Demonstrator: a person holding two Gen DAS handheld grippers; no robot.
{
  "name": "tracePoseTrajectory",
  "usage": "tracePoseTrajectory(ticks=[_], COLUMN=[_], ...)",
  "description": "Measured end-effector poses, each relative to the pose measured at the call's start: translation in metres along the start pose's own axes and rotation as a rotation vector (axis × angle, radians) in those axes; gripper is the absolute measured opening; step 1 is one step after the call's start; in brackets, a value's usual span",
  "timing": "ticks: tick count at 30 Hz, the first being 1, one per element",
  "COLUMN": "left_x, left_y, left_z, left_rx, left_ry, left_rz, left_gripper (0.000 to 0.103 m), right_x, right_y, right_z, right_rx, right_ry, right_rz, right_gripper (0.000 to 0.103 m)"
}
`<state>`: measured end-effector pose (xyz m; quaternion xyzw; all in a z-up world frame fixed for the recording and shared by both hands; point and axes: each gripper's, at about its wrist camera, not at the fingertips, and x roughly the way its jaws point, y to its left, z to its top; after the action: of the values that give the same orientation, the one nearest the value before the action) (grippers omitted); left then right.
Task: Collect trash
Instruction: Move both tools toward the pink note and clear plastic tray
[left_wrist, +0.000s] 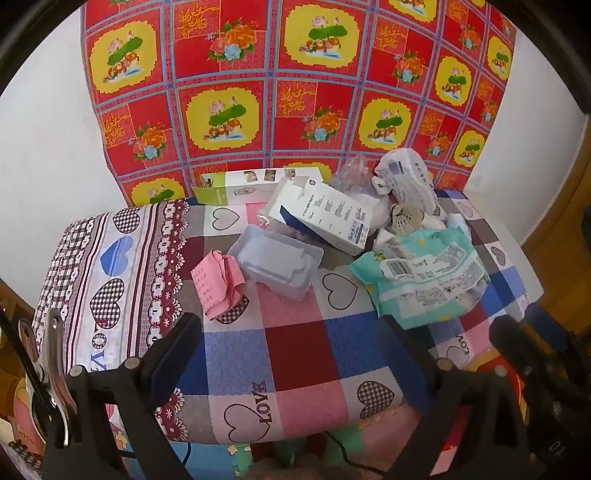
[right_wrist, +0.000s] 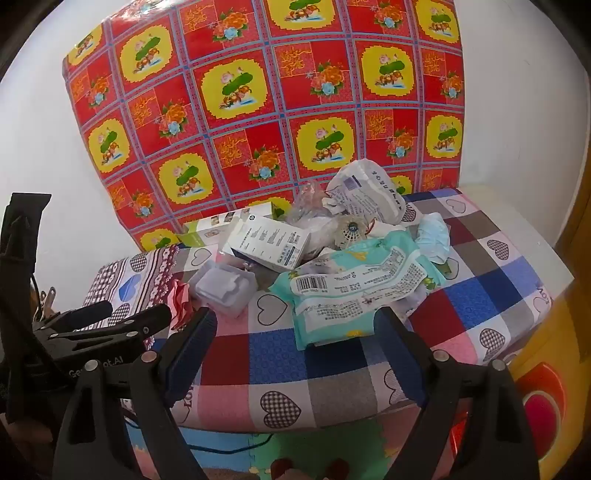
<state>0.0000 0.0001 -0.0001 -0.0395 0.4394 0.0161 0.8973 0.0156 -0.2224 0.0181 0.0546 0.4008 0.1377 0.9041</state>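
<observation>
Trash lies piled on a table under a patchwork heart cloth (left_wrist: 295, 343). In the left wrist view I see a crumpled pink paper (left_wrist: 218, 282), a clear plastic tray (left_wrist: 277, 264), a white box with blue print (left_wrist: 325, 216), a green-and-white box (left_wrist: 236, 186), a teal wrapper (left_wrist: 424, 280) and a white bag (left_wrist: 406, 177). The right wrist view shows the teal wrapper (right_wrist: 354, 291), the white box (right_wrist: 269, 242), the tray (right_wrist: 225, 286) and a shuttlecock (right_wrist: 351, 230). My left gripper (left_wrist: 288, 339) is open and empty above the table's front. My right gripper (right_wrist: 295, 336) is open and empty, just short of the teal wrapper.
A red and yellow flowered cloth (left_wrist: 295, 81) hangs on the white wall behind the table. A yellow and red object (right_wrist: 543, 402) stands right of the table. A foam floor mat (right_wrist: 295, 454) lies below. The left gripper's body (right_wrist: 85, 332) shows at left in the right wrist view.
</observation>
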Motion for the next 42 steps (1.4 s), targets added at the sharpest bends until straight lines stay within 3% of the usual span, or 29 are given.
tracePoseTrajectory(ticks=[42], left_x=[-0.0003], left_y=[-0.0025], left_z=[-0.0006], left_rx=[0.006], left_ry=[0.004], left_rz=[0.002], left_gripper=[0.098], right_x=[0.0066], right_y=[-0.0082], right_z=[0.0026], right_rx=[-0.001], right_ry=[0.011], right_rz=[-0.002], right_gripper=[0.089])
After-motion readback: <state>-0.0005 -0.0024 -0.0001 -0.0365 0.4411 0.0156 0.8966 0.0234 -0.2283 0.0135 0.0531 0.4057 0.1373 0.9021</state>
